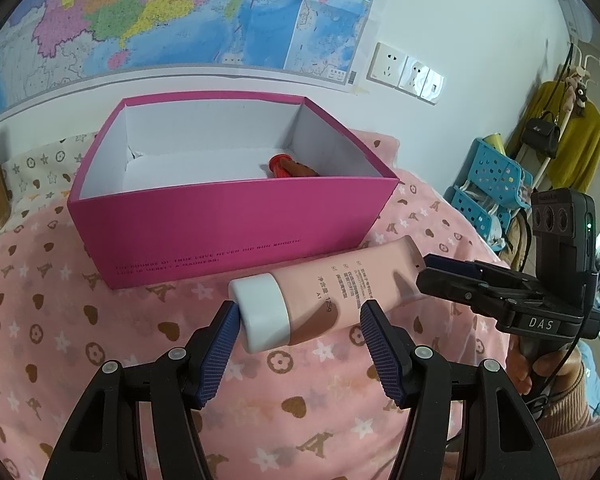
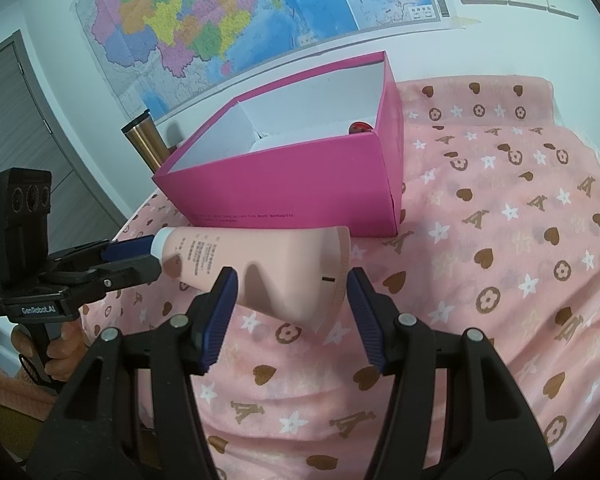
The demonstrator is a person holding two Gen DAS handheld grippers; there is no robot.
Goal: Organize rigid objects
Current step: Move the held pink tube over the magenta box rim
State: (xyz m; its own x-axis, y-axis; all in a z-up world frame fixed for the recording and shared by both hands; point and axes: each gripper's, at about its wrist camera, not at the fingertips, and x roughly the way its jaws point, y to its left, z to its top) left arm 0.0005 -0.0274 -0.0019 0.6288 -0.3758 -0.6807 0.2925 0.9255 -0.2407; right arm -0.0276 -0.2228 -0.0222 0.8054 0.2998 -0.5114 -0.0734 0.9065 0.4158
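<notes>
One pink tube lies on the pink patterned cloth just in front of the one magenta box, its long axis along the box's near wall, white cap toward the left gripper. That gripper's jaws stand spread around the cap end, one pad at the cap. The right gripper, jaws likewise apart, straddles the flat crimped end. Bare cloth stretches wide on the right. Inside the box lies one red-capped brown item, by its right wall.
</notes>
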